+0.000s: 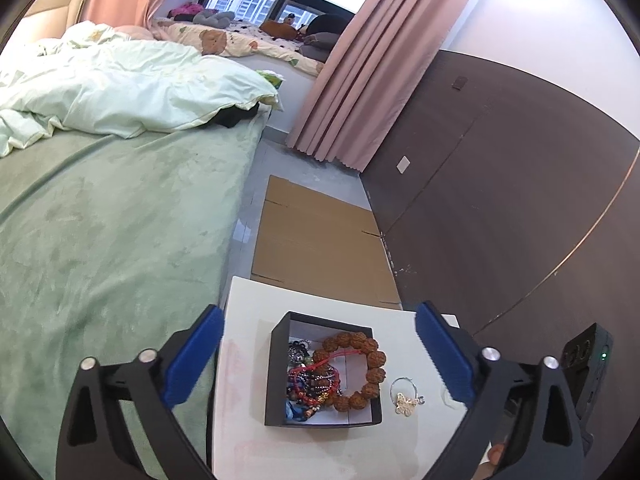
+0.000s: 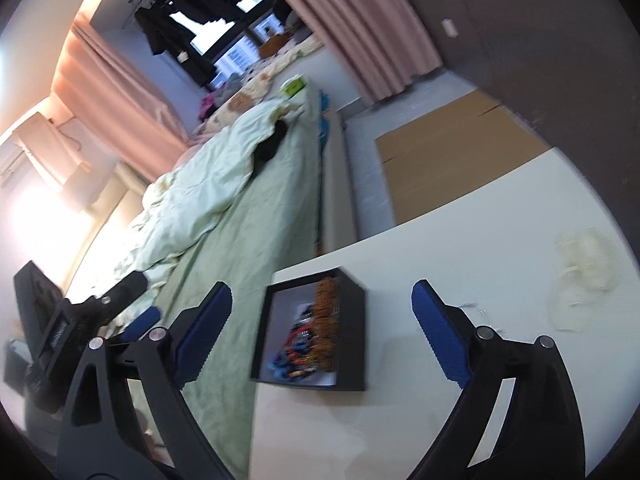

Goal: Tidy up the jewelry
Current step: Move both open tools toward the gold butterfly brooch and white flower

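Ribbed blue pads line both the left gripper [image 1: 320, 354] and right gripper [image 2: 322, 334], each spread wide and empty. Low in the frame between them, a square black box [image 1: 280, 380] holds knobbly brown beads [image 1: 360, 368] and tangled bracelets. Just right, a gold trinket [image 1: 406, 400] lies on the smooth white table [image 1: 248, 420], whose left edge meets the bed [image 1: 100, 240].

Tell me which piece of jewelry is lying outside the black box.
The small gold-and-silver piece with a wire ring, alone on the white table right of the black box; the brown bead bracelet and tangled strands sit inside.
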Tool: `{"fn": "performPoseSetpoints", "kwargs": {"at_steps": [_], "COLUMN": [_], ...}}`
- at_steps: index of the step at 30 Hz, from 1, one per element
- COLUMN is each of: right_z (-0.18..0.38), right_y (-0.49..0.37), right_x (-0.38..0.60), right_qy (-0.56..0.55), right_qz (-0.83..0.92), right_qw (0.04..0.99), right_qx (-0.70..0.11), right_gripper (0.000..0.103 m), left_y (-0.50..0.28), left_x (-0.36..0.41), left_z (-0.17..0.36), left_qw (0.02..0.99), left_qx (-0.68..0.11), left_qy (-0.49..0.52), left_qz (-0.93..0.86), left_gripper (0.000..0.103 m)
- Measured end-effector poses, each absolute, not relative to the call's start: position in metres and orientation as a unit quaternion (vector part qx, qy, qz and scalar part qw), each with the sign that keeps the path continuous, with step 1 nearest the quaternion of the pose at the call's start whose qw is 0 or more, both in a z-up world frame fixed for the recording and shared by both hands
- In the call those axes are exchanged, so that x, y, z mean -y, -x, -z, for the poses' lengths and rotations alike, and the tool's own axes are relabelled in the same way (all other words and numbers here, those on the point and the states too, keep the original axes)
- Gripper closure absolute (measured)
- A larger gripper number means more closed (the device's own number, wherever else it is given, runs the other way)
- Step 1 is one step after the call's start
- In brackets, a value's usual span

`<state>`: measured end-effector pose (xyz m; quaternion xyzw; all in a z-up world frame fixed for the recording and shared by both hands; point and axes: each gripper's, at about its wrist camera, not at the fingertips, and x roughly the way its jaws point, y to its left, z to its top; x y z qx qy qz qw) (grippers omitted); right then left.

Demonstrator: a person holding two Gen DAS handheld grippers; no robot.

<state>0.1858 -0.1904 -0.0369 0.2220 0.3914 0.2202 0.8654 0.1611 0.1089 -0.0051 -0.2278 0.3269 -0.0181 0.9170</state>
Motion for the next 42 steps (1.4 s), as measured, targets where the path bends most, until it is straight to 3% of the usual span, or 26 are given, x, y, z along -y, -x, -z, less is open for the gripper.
{"fn": "performPoseSetpoints", "kwargs": {"at_steps": [31, 34, 38, 42], "right_z": [0.044, 0.051, 0.063, 0.072], "right_y": [-0.170, -0.173, -0.181, -0.187], "right_x": [0.299, 0.308, 0.315, 0.320], "right_qy": [-0.208, -0.209, -0.211, -0.212], "right_qz": [-0.150, -0.138, -0.123, -0.111], "right_qw": [0.859, 0.854, 0.842, 0.832], "right_qx": [-0.443, -0.456, -0.482, -0.501], "right_gripper": [0.008, 0.008, 0.025, 0.029], "left_y": [-0.147, -0.148, -0.154, -0.164], "left_x": [0.015, 0.029, 0.050, 0.068], "left_z": [0.020, 0.025, 0.037, 0.053], "left_qw": [0.917, 0.912, 0.902, 0.889], "left_qx": [-0.357, -0.366, -0.385, -0.410], "left_qy": [0.148, 0.144, 0.133, 0.126], "left_qz": [0.096, 0.120, 0.144, 0.161], "left_gripper": [0.008, 0.014, 0.024, 0.027]}}
